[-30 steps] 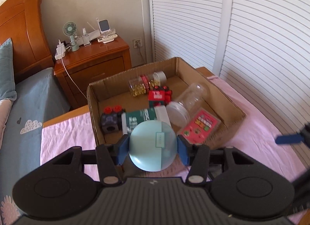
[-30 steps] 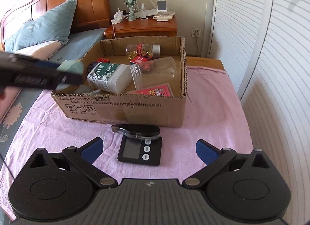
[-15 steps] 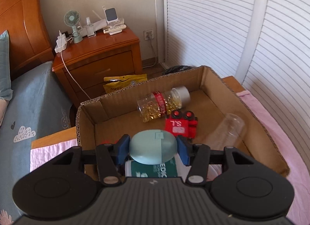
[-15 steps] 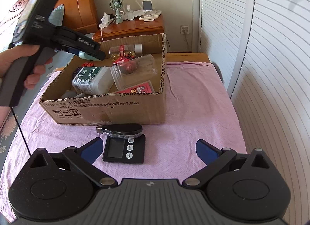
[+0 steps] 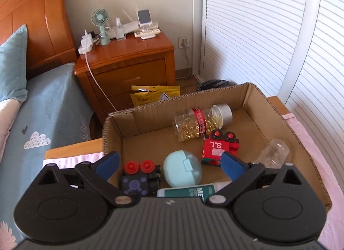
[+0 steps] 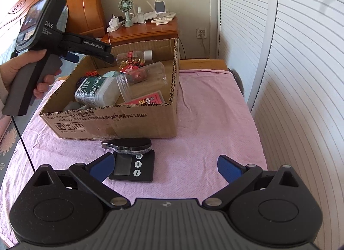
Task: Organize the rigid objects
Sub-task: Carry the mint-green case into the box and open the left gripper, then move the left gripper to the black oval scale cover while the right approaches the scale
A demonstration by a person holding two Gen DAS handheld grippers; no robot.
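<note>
left gripper point(image 5: 169, 163) spread wide, empty, above cardboard box point(image 5: 279, 112) | mint case point(image 5: 182, 171) lay lower centre — apparently dropped in | right gripper point(image 6: 164, 167) open — timer point(image 6: 134, 167) likely next

A pale mint-green round case point(image 5: 182, 168) lies in the brown cardboard box point(image 5: 277, 108), beside a red toy block point(image 5: 219, 147) and a black one with red knobs point(image 5: 139, 178). A black timer point(image 6: 134, 167) sits on the pink textured cloth point(image 6: 206, 125). The gripper pads point(image 5: 233, 165) are blue.
</note>
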